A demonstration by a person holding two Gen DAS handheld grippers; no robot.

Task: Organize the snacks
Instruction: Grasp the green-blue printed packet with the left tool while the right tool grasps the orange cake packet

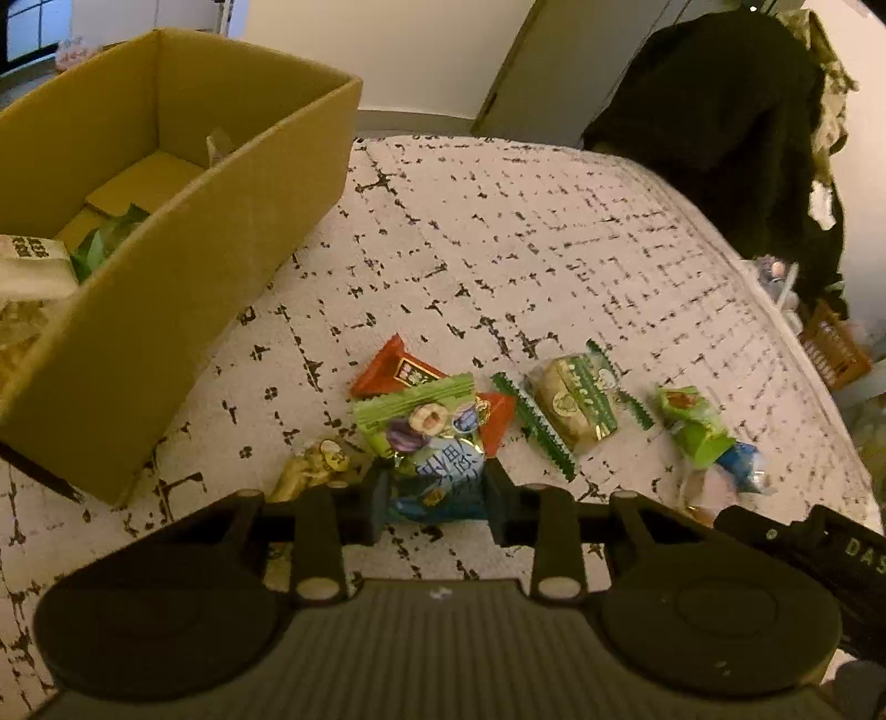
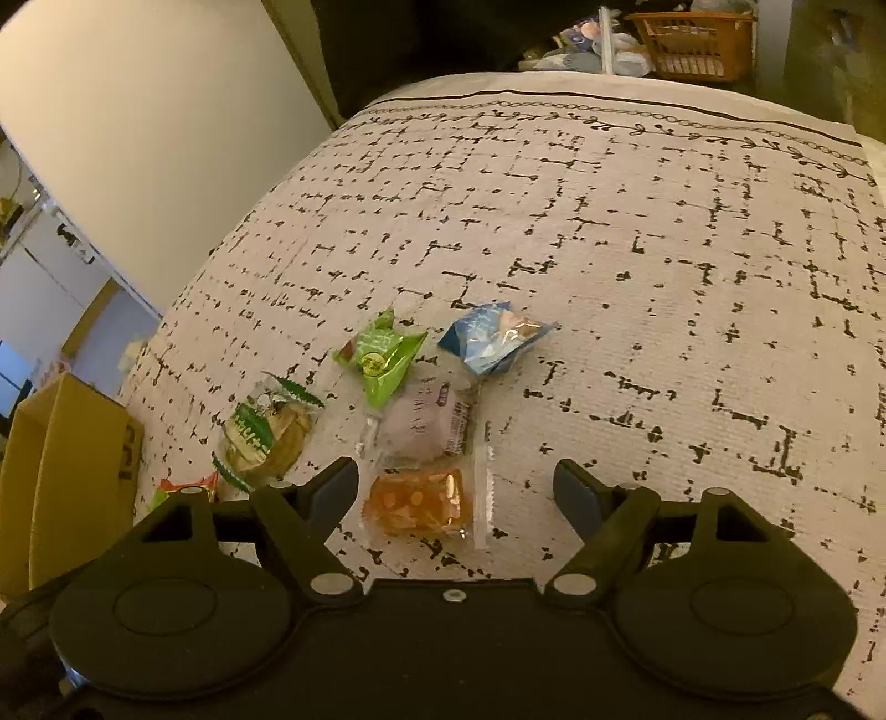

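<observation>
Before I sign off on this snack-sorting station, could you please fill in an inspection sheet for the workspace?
Surface: patterned cloth, pale with black marks.
Job's things: cardboard box, open, at the left, some packets already inside; loose packets on the cloth, among them a blue and green packet, a red packet, an orange packet.
Clutter: nothing seen on the cloth.
Grippers: left gripper closed on the blue and green packet; right gripper open, its fingers either side of the orange packet.
Cables: nothing seen.
Surroundings: dark clothing, orange basket, white wall.
</observation>
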